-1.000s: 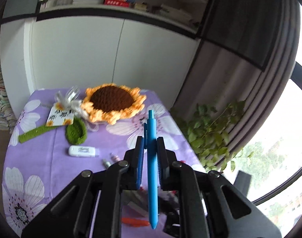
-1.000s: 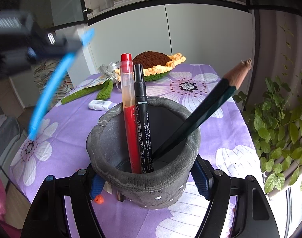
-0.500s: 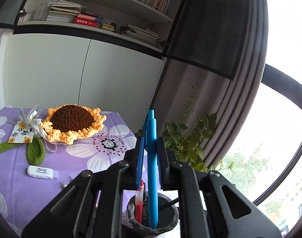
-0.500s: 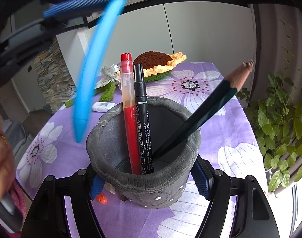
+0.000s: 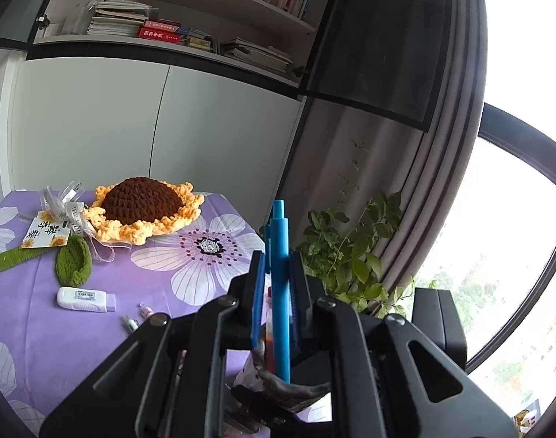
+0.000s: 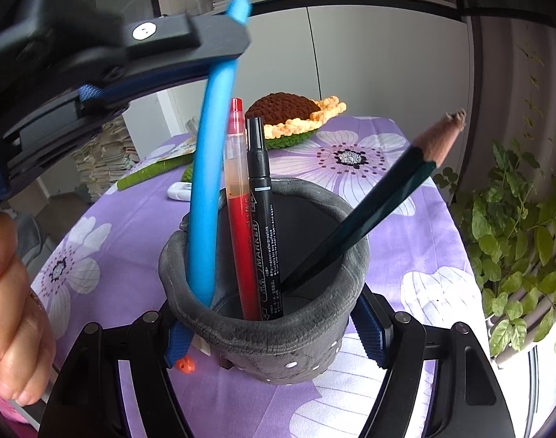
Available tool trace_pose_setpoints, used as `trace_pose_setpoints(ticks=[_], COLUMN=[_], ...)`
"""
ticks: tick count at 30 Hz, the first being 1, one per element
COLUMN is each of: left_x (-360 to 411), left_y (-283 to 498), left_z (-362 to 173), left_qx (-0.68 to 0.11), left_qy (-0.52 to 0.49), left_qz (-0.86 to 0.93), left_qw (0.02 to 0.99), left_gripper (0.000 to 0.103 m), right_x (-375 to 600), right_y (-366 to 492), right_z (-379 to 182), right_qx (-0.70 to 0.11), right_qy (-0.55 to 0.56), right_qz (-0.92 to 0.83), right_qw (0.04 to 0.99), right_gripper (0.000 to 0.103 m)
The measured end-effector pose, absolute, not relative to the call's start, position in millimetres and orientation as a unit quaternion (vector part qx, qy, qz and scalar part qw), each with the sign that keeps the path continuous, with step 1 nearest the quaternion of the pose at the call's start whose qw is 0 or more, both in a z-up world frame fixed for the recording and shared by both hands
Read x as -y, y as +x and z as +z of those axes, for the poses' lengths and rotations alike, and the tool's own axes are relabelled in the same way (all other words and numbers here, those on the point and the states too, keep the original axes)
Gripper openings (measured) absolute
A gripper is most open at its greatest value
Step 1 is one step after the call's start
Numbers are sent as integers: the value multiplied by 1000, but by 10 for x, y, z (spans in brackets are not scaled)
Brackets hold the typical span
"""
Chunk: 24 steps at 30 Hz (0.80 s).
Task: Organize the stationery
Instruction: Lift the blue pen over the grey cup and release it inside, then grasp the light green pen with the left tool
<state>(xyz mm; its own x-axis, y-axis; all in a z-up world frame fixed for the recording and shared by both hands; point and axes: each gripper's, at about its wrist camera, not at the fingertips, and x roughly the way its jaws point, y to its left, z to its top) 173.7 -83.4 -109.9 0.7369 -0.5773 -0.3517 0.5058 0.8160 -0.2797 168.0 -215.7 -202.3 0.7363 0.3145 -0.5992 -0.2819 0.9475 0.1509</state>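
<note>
Left gripper [image 5: 277,273]: jaws clamped on the blue pen [image 5: 280,292], grip around mid-barrel. Pen long axis near vertical, clicker end at 12 o'clock, tip end at 6 o'clock and already inside the grey pen holder [image 5: 296,388]. From the right wrist camera the same blue pen [image 6: 208,197] enters the holder at its 9 o'clock rim, barrel leaning slightly, top toward 1 o'clock, with the left gripper [image 6: 219,42] pinching it near the upper end.

Right gripper [image 6: 274,332]: jaws closed on the grey pen holder [image 6: 270,332], one blue pad on each side of the cup wall, cup upright and mouth up.

Inside the holder: red pen [image 6: 239,197] and black marker [image 6: 263,219] stand side by side, both near vertical, caps up, just right of the blue pen. Dark green pencil [image 6: 369,215] leans out toward 2 o'clock, blunt wood tip up.

Person's hand [image 6: 11,310] shows at 8 o'clock in the right wrist view.

Outward on the purple floral tablecloth [image 5: 33,328]: white correction tape [image 5: 84,299] at 9 o'clock of the left jaws, small pen bits [image 5: 132,323] near it, green crochet leaf [image 5: 73,264] beyond, crochet sunflower [image 5: 143,208] at 11 o'clock. An orange bead-like piece [image 6: 185,365] sits at the holder base. Potted plant [image 5: 351,252] at 2 o'clock, off the table.
</note>
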Motion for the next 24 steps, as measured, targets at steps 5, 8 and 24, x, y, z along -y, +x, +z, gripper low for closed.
trace_pose_setpoints(ticks=[5,8,24], left_x=[704,661,172], left_y=[1656,1617,2465], left_z=[-1073,-1039,-1843], left_qx=[-233,-252,-502], left_qy=[-88,-87,-153], left_qz=[-311,-321,-119], left_qw=[917,909,843], left_gripper=[15,55,27], right_x=[2162,2151,2132], right_y=[1675,1672,1650], right_z=[-2019,-2017,-2015], right_qx=[-326,-328,-333], right_qy=[25,21,15], right_qz=[160,158,155], right_qw=[931,931,930], right_gripper=[75,75,75])
